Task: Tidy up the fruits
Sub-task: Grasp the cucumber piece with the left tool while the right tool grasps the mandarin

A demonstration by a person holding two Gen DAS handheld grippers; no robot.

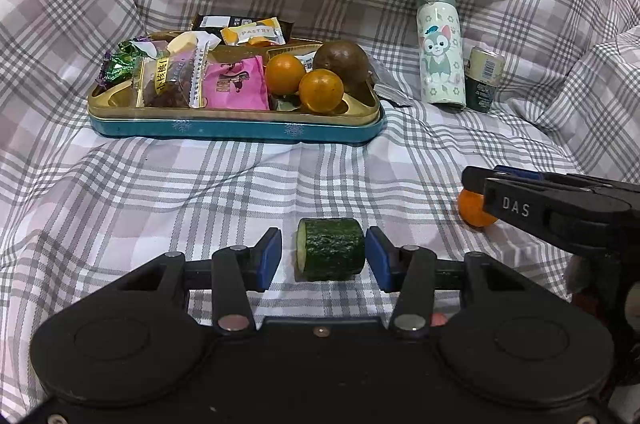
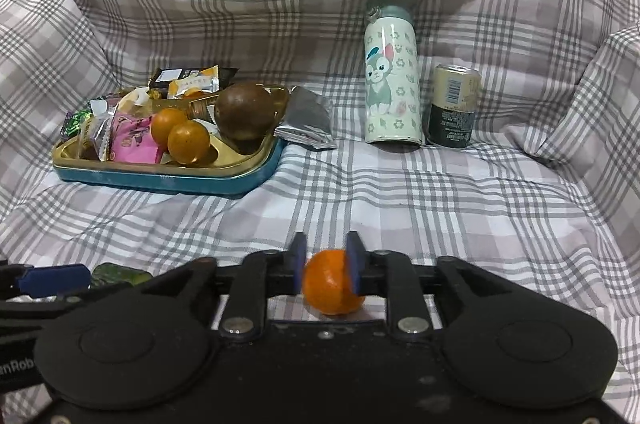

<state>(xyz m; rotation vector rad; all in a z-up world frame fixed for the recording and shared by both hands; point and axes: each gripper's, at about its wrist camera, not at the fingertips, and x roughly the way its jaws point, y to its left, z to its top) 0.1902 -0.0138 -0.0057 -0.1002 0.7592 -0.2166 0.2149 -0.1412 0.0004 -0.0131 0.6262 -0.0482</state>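
Note:
A short piece of green cucumber (image 1: 330, 249) lies on the checked cloth between the blue pads of my left gripper (image 1: 324, 256). The gripper is open, with a strip of cloth showing at the left pad. My right gripper (image 2: 326, 264) is shut on a small orange (image 2: 333, 284), its pads pressing both sides low over the cloth. From the left wrist view that orange (image 1: 474, 214) peeks out under the right gripper's fingers (image 1: 504, 202). A teal tin tray (image 1: 236, 132) at the back left holds two oranges (image 1: 321, 90) and a brown round fruit (image 1: 341, 61).
Snack packets (image 1: 236, 84) fill the tray's left side. A cartoon-print bottle (image 2: 393, 76) and a dark can (image 2: 454, 106) stand at the back right, and a silver packet (image 2: 306, 124) lies beside the tray. Raised folds of cloth wall in the back and sides.

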